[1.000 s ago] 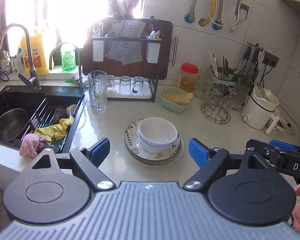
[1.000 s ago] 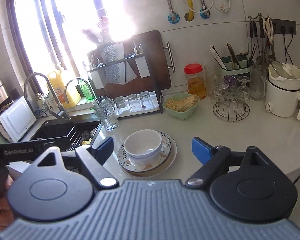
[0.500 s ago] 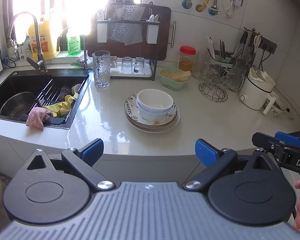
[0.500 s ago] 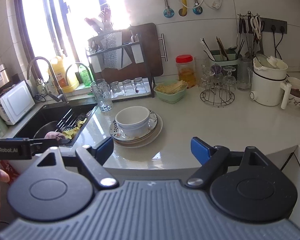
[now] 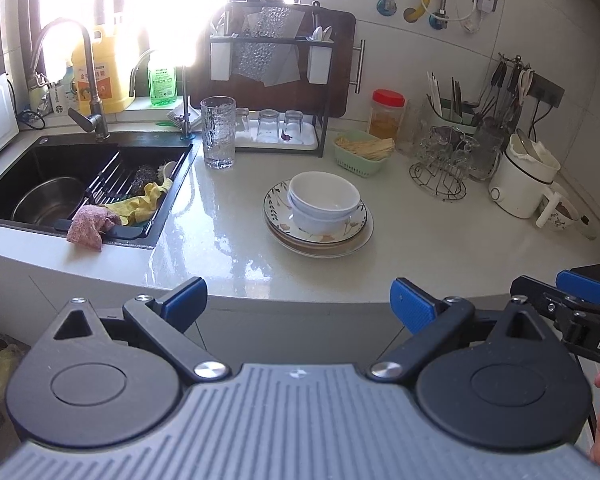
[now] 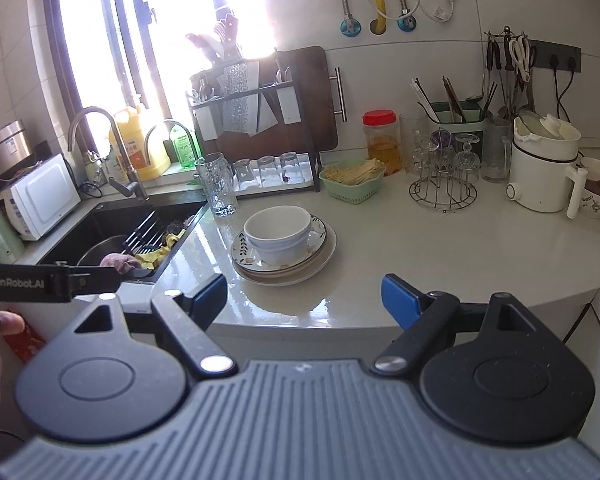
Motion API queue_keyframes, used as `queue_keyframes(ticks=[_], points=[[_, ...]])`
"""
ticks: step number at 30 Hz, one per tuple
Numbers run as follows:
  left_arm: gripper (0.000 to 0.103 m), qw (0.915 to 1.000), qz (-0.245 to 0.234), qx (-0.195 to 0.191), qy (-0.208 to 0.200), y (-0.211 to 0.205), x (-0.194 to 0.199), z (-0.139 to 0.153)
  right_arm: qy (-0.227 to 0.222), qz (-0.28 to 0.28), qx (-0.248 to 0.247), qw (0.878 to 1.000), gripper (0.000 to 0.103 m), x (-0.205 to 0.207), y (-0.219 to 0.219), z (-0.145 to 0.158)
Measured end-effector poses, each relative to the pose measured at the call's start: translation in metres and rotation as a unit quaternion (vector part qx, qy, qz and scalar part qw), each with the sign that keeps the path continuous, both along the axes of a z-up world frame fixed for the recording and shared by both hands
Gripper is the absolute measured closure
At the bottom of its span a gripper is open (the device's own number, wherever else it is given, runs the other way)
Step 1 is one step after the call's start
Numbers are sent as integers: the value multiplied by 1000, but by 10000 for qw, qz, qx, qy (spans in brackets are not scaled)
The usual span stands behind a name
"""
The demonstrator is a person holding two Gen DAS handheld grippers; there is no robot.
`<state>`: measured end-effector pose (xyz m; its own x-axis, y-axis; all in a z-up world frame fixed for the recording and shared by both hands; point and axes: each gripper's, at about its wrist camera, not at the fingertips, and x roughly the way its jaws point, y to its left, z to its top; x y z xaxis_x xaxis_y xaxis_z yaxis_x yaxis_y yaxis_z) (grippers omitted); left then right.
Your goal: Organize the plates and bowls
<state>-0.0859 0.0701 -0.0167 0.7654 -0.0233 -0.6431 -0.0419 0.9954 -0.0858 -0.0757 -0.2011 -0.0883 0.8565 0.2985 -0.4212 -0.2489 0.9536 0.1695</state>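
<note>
While "GenRobot.AI" marks the spread left gripper (image 6: 48, 282), right gripper (image 6: 304, 296) gapes empty.

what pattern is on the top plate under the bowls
White with a leaf and flower print on the top plate, clearest in the left wrist view.

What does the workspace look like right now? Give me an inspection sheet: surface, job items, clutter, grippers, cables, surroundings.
Surface: pale glossy countertop, bare and dry-looking in front of the stack.
Job's things: two white bowls nested, standing on stacked floral plates at mid-counter.
Clutter: tall textured glass, green basket, red-lidded jar, wire glass rack, white kettle.
Grippers: left gripper open, empty, short of the counter edge; right gripper open, empty.
Cables: white plug lead and hoses on the wall, clear of the counter.
Surroundings: black sink holding a steel pot and cloths; bright window glare.
</note>
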Motion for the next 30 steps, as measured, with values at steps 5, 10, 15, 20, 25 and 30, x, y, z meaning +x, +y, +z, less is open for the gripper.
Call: queue_keyframes(ticks=[5, 10, 15, 20, 25, 30], points=[[3, 10000, 10, -75, 44, 1, 3, 1, 26, 0, -52, 10000, 18, -1, 2, -1], [3, 9999, -37, -54, 88, 0, 6, -1, 55, 42, -18, 10000, 18, 2, 5, -1], [3, 9999, 21, -23, 113, 1, 5, -5, 75, 105, -28, 9999, 18, 1, 8, -4], [3, 9999, 91, 1, 122, 3, -1, -8, 107, 98, -23, 9999, 18, 0, 10, -7], [3, 9998, 151, -9, 128, 6, -5, -12, 122, 49, -48, 9999, 18, 0, 10, -9], [3, 9998, 156, -12, 114, 8, -8, -13, 167, 42, -83, 9998, 18, 0, 12, -14]])
